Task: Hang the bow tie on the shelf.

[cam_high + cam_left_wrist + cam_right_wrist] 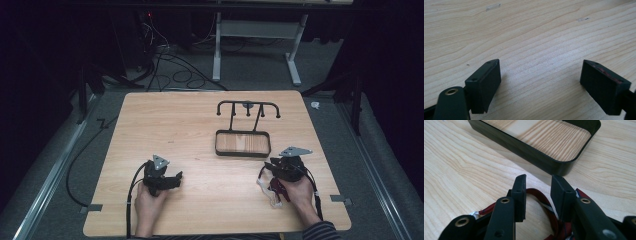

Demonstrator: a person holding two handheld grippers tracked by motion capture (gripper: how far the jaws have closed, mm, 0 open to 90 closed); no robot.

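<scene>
**Two hand-held grippers low on the table, a dark tray stand ahead of the right one**

The left gripper [172,179] rests on the wooden table [200,125] at about 7 o'clock of the tabletop, held by the person's left hand [147,200]. Its jaws stand wide apart with nothing between them; the left gripper view looks along them onto bare wood grain.

The right gripper [537,191] sits at about 5 o'clock of the tabletop in the right hand [300,192]. Its jaws are slightly parted, a narrow gap between them, and not clamped on anything. Under and just behind them lies a dark red strap [541,201] with a pale stripe, looping on the wood. In the high view this appears as a small red and white tangle beside the hand, too small to read clearly.

At 12 o'clock from the right gripper, near it, is a shallow black tray [534,155] with rounded corners. Its floor is wood-grained and holds nothing. The high view adds what the gripper view cuts off: a black rack [248,107] of hooked arms rising behind the tray.
</scene>
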